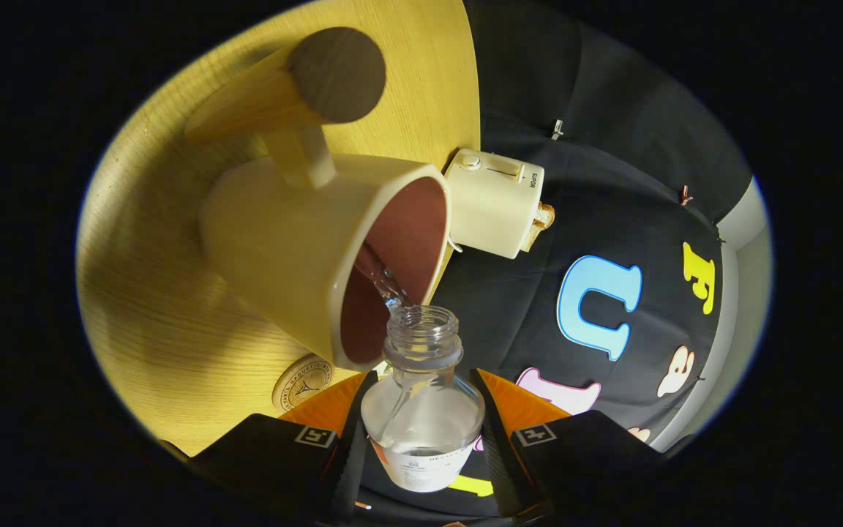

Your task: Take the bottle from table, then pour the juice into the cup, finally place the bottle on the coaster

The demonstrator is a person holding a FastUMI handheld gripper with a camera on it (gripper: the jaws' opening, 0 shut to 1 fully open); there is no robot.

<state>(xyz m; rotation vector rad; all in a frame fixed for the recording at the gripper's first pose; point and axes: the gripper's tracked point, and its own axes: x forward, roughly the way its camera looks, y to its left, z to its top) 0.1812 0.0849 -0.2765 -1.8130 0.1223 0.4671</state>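
My gripper (421, 428) is shut on a clear plastic bottle (421, 410), both fingers pressing on its sides. The bottle is uncapped and tipped forward, its mouth right at the rim of a cream cup (297, 241) with a brown inside. A thin stream of clear liquid (385, 282) runs from the bottle's mouth into the cup. A round coaster (302, 382) with a printed emblem lies on the wooden table just beside the cup's rim, close to the left finger.
The cup stands on a light wooden table (165, 293). A cream toaster (495, 201) with a slice of bread sits at the table's edge beyond the cup. A wooden peg with a dark round end (334, 73) stands behind the cup's handle.
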